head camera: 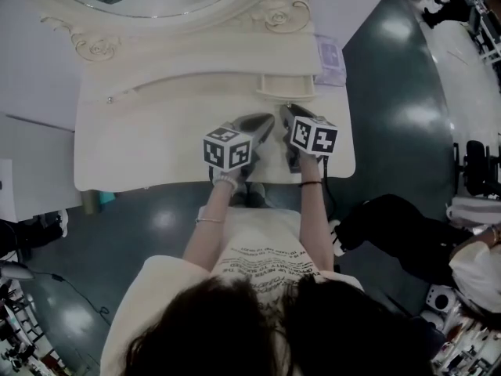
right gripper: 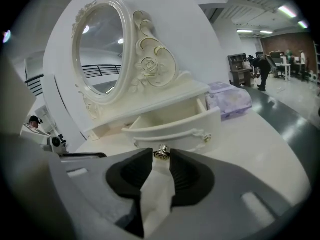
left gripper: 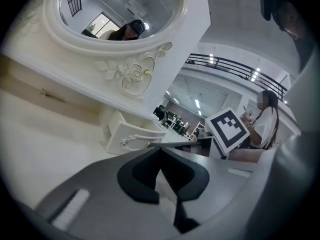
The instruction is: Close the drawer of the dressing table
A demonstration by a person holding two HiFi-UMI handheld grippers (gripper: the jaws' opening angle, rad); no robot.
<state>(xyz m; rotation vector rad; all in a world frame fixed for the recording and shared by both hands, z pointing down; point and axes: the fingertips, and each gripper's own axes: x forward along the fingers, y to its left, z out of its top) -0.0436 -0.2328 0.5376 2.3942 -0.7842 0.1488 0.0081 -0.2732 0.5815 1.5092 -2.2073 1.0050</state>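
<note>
**Operator:** Head view: report the surface and the room.

**Technician:** The cream surface (head camera: 156, 147) fills the upper half of the frame, with the oval mirror (head camera: 156, 8) at the top edge. The drawer (head camera: 286, 87) stands part-open at upper centre-right, under the mirror's shelf. A purple pack (head camera: 329, 57) lies at the upper right corner of the surface. Dark glossy floor (head camera: 391, 92) with light reflections surrounds it. The left tongs (head camera: 268, 121) and right tongs (head camera: 286, 110) are over the surface at centre. The right tongs' tips are just at the drawer front.

**Operator:** Left gripper view?

**Technician:** The left tongs (left gripper: 160, 151) have their tips together, with nothing between them. The drawer (left gripper: 132, 136) is at centre left, pulled out. The mirror (left gripper: 120, 9) is at upper left. A railing (left gripper: 235, 66) and ceiling lights cross the upper right. A person (left gripper: 265, 121) in a white top is near the right edge.

**Operator:** Right gripper view?

**Technician:** The right tongs (right gripper: 161, 155) have their jaws apart. The drawer's metal knob (right gripper: 161, 152) sits between the tips, not gripped. The drawer (right gripper: 172, 126) is open at centre, with its interior visible. The purple pack (right gripper: 230, 100) lies to its right on the surface. Workstations and people stand at the far upper right.
</note>
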